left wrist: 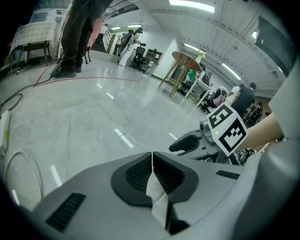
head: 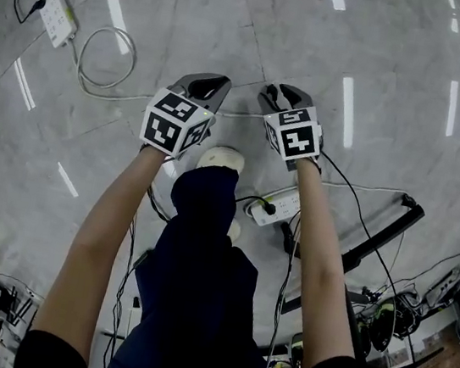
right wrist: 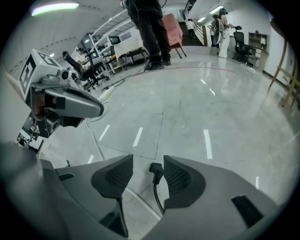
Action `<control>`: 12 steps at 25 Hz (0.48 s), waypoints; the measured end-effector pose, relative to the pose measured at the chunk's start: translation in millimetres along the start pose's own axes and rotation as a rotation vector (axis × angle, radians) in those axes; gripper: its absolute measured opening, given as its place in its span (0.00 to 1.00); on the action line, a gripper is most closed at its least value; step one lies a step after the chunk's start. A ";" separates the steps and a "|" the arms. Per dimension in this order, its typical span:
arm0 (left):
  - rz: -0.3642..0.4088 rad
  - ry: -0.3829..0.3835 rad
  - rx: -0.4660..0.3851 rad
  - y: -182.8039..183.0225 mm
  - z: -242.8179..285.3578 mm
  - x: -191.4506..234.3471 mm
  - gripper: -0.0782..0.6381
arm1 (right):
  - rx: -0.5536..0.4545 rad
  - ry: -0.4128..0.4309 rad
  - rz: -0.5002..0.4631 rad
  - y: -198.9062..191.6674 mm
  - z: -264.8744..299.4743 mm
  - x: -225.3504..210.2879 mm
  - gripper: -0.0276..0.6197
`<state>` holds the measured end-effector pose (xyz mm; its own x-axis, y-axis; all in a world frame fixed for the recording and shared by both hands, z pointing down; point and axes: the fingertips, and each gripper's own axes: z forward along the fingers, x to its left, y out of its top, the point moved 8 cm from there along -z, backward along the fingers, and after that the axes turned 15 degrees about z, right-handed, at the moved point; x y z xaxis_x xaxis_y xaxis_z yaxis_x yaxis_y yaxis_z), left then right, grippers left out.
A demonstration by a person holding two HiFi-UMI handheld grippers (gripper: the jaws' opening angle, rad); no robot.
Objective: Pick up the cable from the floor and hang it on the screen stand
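Observation:
A black cable ends in a black plug (right wrist: pixel 156 172) that lies on the grey floor between the jaws of my right gripper (right wrist: pixel 148 165); the pads do not press on it. In the head view that gripper (head: pixel 276 96) hides the plug, and a thin black cable (head: pixel 356 198) runs back from beside it toward the black foot of the screen stand (head: pixel 385 232). My left gripper (head: pixel 209 83) hovers beside it on the left. Its jaws (left wrist: pixel 152 161) meet with nothing between them.
A white power strip (head: pixel 57 14) with a coiled white cable (head: pixel 103 57) lies at the far left. A second power strip (head: pixel 276 205) sits by my shoe (head: pixel 221 159). Tangled cables and gear (head: pixel 390 314) crowd the right. People stand across the hall (right wrist: pixel 150 28).

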<state>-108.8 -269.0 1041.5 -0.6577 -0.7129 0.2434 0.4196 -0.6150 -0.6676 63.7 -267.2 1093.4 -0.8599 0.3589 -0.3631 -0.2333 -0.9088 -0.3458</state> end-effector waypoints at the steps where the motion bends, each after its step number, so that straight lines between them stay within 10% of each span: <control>1: 0.007 -0.004 0.002 -2.0 2.3 1.1 0.12 | 0.014 -0.008 -0.014 -2.5 5.4 -1.8 0.36; 12: 0.078 -0.030 0.024 -14.8 20.3 5.2 0.12 | 0.077 -0.053 -0.011 -17.4 44.7 -12.4 0.36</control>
<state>-105.8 -270.4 1066.9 -0.6038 -0.7684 0.2121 0.4839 -0.5647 -0.6686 58.1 -265.4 1142.5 -0.8794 0.3588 -0.3131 -0.2749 -0.9193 -0.2815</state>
